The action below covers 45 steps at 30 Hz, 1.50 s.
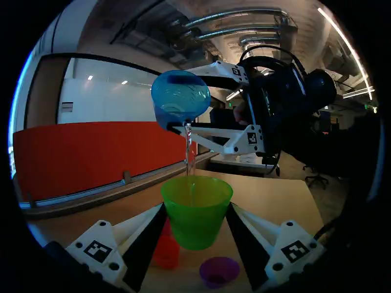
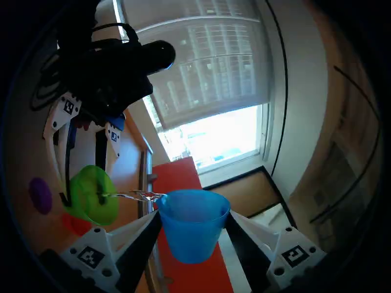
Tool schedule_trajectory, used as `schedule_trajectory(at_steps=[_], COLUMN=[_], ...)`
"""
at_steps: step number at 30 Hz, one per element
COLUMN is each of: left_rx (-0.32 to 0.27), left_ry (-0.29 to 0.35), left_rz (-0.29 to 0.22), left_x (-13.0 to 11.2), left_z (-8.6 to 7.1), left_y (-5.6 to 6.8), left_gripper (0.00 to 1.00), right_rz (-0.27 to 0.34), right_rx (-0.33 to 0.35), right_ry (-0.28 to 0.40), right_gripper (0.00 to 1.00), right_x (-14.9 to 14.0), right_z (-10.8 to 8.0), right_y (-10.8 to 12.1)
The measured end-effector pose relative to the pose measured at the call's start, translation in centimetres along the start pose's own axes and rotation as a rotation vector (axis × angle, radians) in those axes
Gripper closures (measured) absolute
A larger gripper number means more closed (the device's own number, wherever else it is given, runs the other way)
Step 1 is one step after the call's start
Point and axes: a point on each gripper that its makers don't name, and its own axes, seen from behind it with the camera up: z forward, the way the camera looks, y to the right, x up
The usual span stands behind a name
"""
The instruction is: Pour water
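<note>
The space over the table (image 1: 273, 195) between the green cup (image 1: 196, 212) and the tilted blue cup (image 1: 178, 95) above it is crossed by a thin water stream (image 1: 188, 146). The right gripper (image 1: 183, 102), clamped on the blue cup (with its dark rig behind it), blocks the upper right. Under the green cup, a red cup (image 1: 166, 249) and a purple cup (image 1: 219, 271) stand near each other. Bare wood lies open to the right of the green cup, out to the table's edge. A red partition (image 1: 97, 151) walls off the left side.

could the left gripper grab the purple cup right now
Probably not. The left gripper is clamped on the green cup, which is catching water from the blue cup; the purple cup sits just below with nothing over it.
</note>
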Motion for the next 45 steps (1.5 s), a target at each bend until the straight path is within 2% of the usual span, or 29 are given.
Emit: schedule_trajectory(at_steps=[45], left_rx=[0.004], left_ry=[-0.002], left_rz=[-0.001], left_x=[-0.24], left_z=[0.09], left_y=[-0.05], left_gripper=[0.17], right_rz=[-0.168], right_rx=[-0.02], right_ry=[0.005], right_gripper=[0.1], right_x=[0.51], right_z=[0.76], right_y=[0.79])
